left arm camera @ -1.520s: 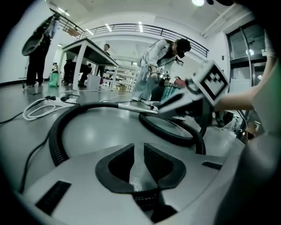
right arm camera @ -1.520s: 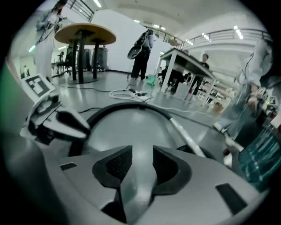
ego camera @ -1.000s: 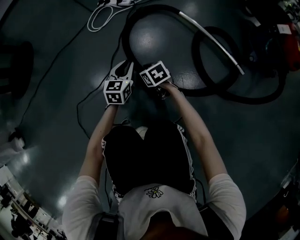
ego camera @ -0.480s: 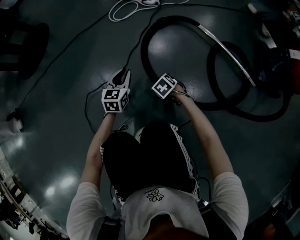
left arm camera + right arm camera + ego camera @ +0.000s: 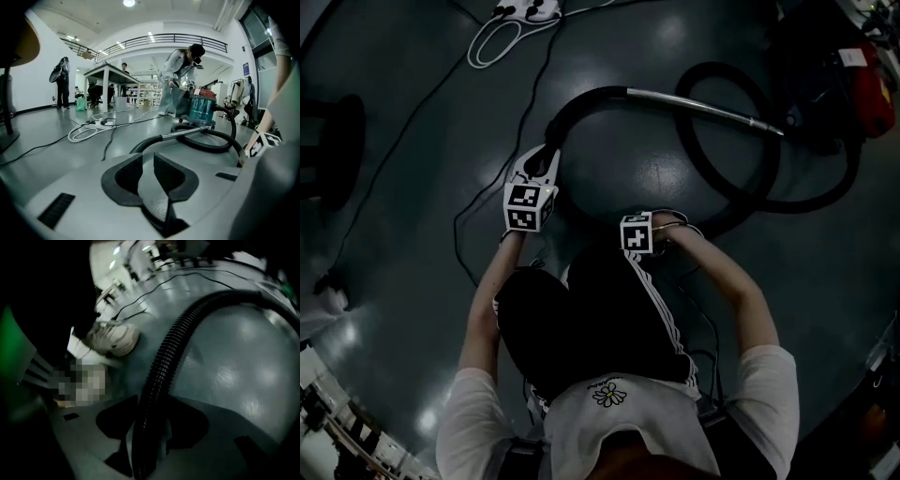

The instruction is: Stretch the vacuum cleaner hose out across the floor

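The black ribbed vacuum hose (image 5: 748,193) lies in a loose loop on the glossy grey floor (image 5: 412,187), not yet stretched out. It leaves the canister vacuum cleaner with the teal drum and red top (image 5: 204,110) at the upper right of the head view, curls round, and one run comes in toward the person's knees. There the right gripper (image 5: 147,437) is clenched on it, the corrugated tube passing straight between the jaws and pinched by both pads (a pale sneaker (image 5: 115,339) sits near the hose in the right gripper view). Gripping the flexible run looks chosen so that the loop can be dragged open away from the canister.

The hose's free end is a curved black handle piece (image 5: 577,101) joined to a straight shiny metal wand (image 5: 703,107), which lies across the top of the loop. The left gripper (image 5: 548,155) hovers just beside that handle end, its jaws drawn all but together and holding nothing. It is probably placed there to steady or take the wand end.

Farther out lie a white power strip with its coiled white cord (image 5: 497,33) and thin black cables (image 5: 456,220), which a swept hose could snag.
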`<move>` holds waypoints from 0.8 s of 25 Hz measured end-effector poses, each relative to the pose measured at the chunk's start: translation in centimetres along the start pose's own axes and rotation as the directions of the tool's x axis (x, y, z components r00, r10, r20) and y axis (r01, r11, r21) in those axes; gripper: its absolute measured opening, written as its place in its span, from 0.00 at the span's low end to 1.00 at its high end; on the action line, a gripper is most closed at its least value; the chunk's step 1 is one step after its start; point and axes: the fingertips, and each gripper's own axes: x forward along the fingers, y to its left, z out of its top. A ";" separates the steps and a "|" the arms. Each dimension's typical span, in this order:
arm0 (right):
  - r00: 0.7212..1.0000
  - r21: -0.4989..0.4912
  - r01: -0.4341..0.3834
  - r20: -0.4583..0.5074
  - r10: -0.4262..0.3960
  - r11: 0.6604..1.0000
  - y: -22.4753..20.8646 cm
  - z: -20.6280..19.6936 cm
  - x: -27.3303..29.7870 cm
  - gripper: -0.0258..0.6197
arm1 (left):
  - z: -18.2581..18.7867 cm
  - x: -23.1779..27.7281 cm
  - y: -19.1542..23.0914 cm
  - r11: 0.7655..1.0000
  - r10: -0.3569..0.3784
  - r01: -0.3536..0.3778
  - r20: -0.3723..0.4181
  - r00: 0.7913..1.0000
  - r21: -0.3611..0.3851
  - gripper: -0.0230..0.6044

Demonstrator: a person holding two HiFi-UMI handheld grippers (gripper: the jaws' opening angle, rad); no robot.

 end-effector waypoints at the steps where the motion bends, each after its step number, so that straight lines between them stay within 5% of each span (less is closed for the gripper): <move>1: 0.995 0.140 -0.020 0.104 0.005 0.990 -1.1 0.4 -1.3 0.36 | 0.2 0.7 -0.7 1.000 -0.018 0.018 0.001 1.000 0.011 0.13; 2: 0.968 0.281 -0.061 0.251 -0.012 0.958 -2.4 0.9 -3.2 0.36 | 0.3 1.4 -1.2 0.999 -0.035 0.035 0.003 0.999 0.018 0.13; 3: 0.906 0.401 -0.111 0.417 -0.073 0.909 -4.0 1.3 -5.7 0.36 | 0.5 2.2 -1.7 0.999 -0.049 0.049 0.005 0.999 0.022 0.13; 5: 0.705 0.580 -0.143 0.628 -0.329 0.802 -8.7 -0.1 -11.8 0.36 | 0.7 3.7 -2.3 0.997 -0.071 0.071 0.006 0.997 0.022 0.13; 7: 0.530 0.737 -0.002 0.574 -0.624 0.676 -13.4 -4.5 -18.1 0.36 | 0.1 4.6 -3.0 0.996 -0.089 0.089 -0.004 0.996 0.022 0.13; 10: 0.392 0.800 0.423 0.262 -0.882 0.425 -18.6 -11.8 -24.9 0.36 | -0.9 3.9 -3.4 0.992 -0.113 0.114 -0.018 0.993 0.051 0.13; 12: 0.360 0.706 0.640 0.071 -0.930 0.302 -21.3 -15.8 -27.5 0.36 | -0.8 3.7 -3.1 0.989 -0.134 0.134 -0.001 0.991 0.065 0.13; 13: 0.364 0.650 0.709 -0.005 -0.931 0.274 -22.8 -17.6 -28.0 0.36 | -0.8 4.2 -3.1 0.988 -0.143 0.142 0.013 0.990 0.061 0.13; 15: 0.394 0.542 0.796 -0.127 -0.910 0.268 -25.5 -20.7 -27.6 0.36 | -0.8 5.7 -3.2 0.988 -0.154 0.152 0.042 0.987 0.039 0.13; 17: 0.427 0.451 0.839 -0.199 -0.882 0.304 -27.6 -22.5 -26.4 0.36 | -1.3 7.2 -3.6 0.987 -0.163 0.162 0.068 0.984 0.012 0.13; 20: 0.423 0.359 0.875 -0.239 -0.874 0.325 -29.8 -23.5 -25.8 0.35 | -1.8 8.9 -5.1 0.980 -0.198 0.197 0.095 0.976 0.021 0.13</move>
